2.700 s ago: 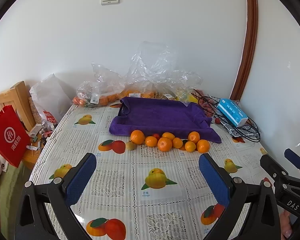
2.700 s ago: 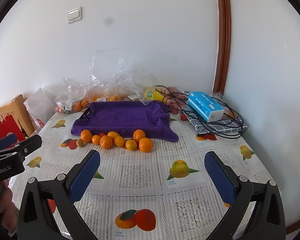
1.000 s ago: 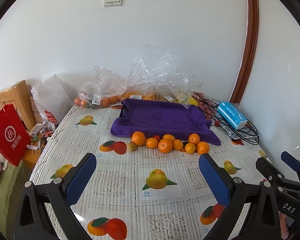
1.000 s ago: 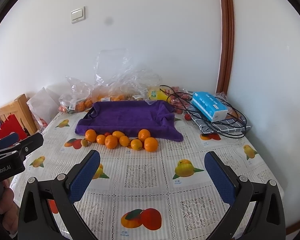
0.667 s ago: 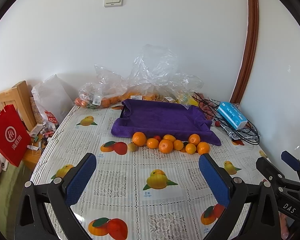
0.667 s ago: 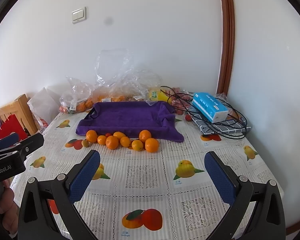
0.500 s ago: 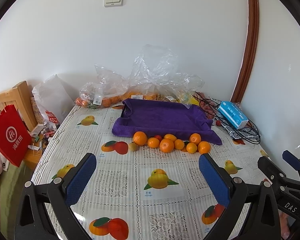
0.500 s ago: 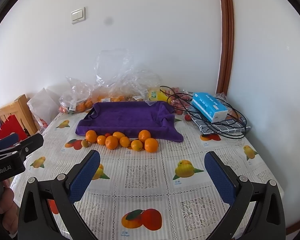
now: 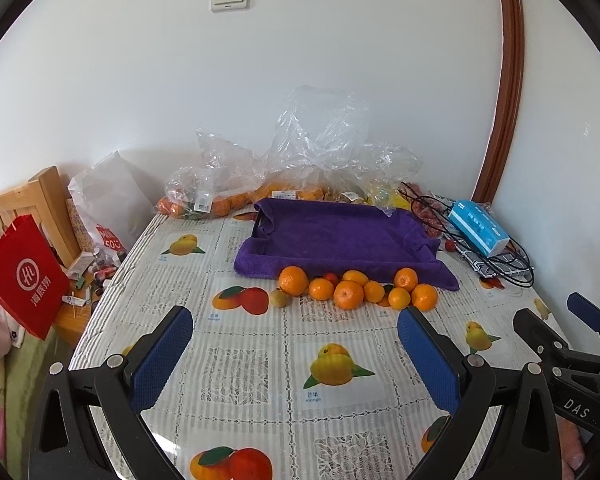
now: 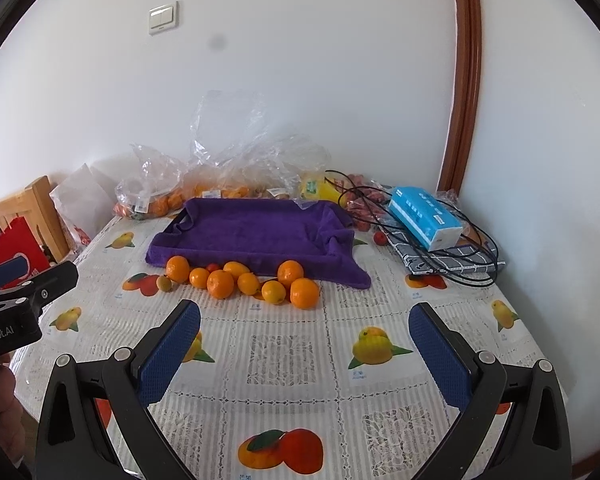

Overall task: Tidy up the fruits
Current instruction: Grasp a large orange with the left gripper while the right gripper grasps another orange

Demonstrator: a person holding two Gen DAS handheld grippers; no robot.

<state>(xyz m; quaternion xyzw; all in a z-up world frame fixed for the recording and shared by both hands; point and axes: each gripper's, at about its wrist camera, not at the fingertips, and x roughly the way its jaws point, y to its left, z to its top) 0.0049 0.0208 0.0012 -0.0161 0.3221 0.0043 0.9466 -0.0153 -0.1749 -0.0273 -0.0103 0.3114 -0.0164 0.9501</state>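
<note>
Both grippers backed off slightly; left gripper (image 9: 294,344) and right gripper (image 10: 305,336) spread, empty. Oranges (image 10: 242,278) clustered at 12 o'clock, touching purple towel tray (image 10: 256,236); plastic bags (image 10: 228,176) behind, tissue box (image 10: 424,216) at 2.

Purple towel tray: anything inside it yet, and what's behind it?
The purple towel tray shows only bare cloth inside; the oranges lie on the tablecloth in front. Behind it sit clear plastic bags with orange fruit. The tray under the towel is covered, apart from a dark handle.

Left tool (image 9: 294,338) wide apart above table (image 9: 260,364), oranges (image 9: 356,290) clustered before purple-towelled tray (image 9: 340,236)
</note>
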